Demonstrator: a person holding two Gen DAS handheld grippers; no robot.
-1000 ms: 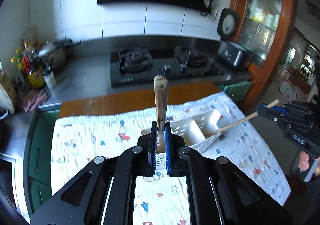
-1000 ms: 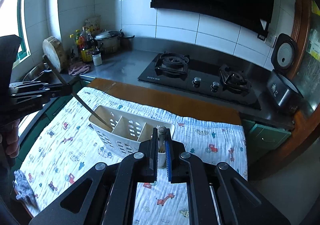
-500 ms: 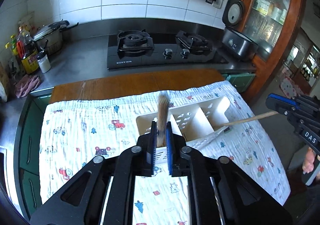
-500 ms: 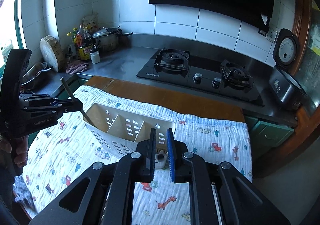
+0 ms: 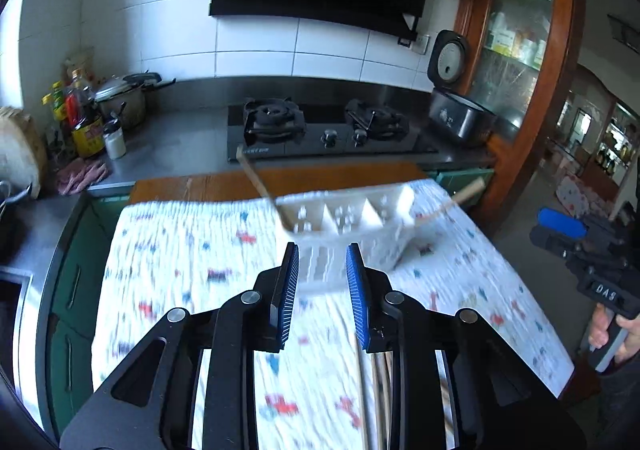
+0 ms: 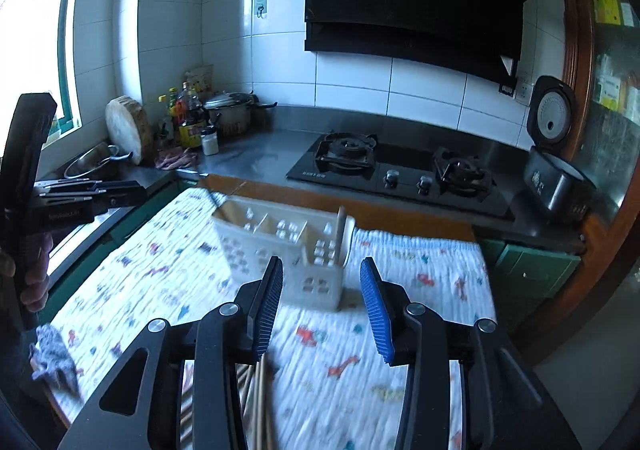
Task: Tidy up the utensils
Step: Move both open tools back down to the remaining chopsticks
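While blurred, caddy (image 5: 348, 238) apparently beyond jaws.

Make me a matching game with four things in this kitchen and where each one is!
Things:
1. white utensil caddy
2. rice cooker
3. round wooden chopping block
4. loose chopsticks

Places:
A. leaning by the window, next to the bottles
B. lying on the cloth under the right gripper's fingers
C. standing on the patterned cloth, holding wooden utensils
D. lid up, on the counter right of the stove

Pairs: 1-C, 2-D, 3-A, 4-B
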